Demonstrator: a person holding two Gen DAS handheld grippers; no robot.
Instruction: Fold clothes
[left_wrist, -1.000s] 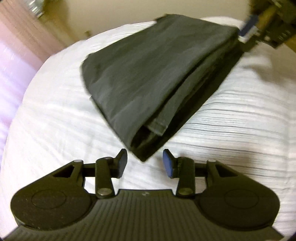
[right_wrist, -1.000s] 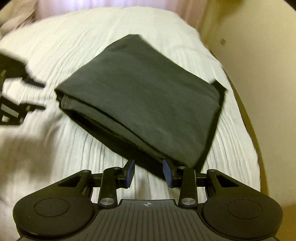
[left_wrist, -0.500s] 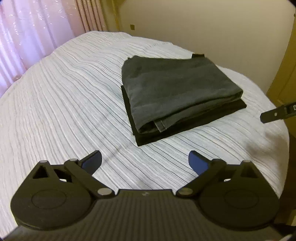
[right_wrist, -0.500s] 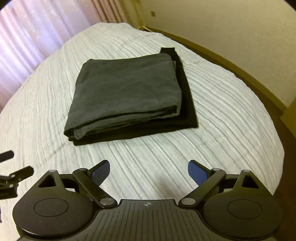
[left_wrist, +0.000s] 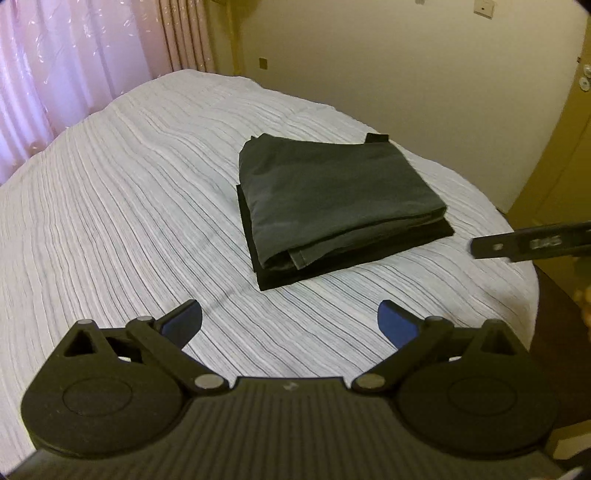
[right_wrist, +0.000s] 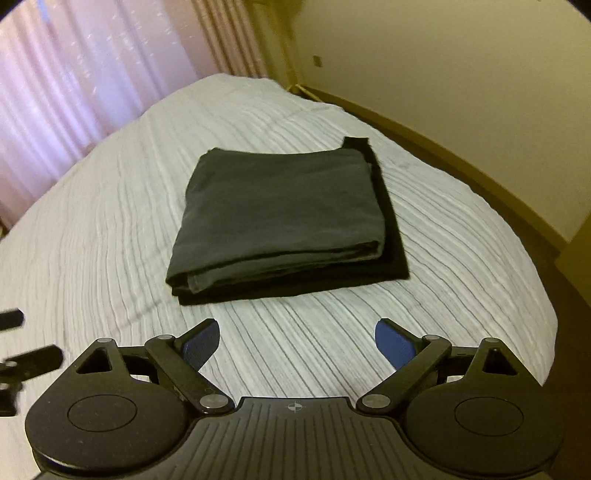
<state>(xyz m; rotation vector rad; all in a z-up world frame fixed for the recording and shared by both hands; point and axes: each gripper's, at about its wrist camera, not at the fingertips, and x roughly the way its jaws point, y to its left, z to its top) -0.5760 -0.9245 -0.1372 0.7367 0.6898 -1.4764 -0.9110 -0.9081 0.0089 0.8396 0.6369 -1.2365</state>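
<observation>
From my remote station, the left gripper (left_wrist: 290, 323) stood with its jaws spread wide and nothing between them; its blue-faced pads (left_wrist: 393, 323) hung above the striped bedspread (left_wrist: 110, 221), clear of the fabric; the right gripper (right_wrist: 295, 343) was in the same condition, jaws fully apart and empty; a dark bar of the right gripper reached in at the right edge of the left wrist view, and dark parts of the left gripper showed at the left edge of the right wrist view.

The folded grey garment (left_wrist: 332, 192) lay flat on the bed, stacked on a folded black garment (left_wrist: 354, 256) whose edges protruded along the near and one side; in the right wrist view the grey garment (right_wrist: 280, 210) sat ahead of the jaws, apart from them; the black layer (right_wrist: 295, 282) showed beneath its near edge; pink curtains (left_wrist: 74, 74) hung behind the bed; a cream wall (right_wrist: 461, 74) ran along the far side.
</observation>
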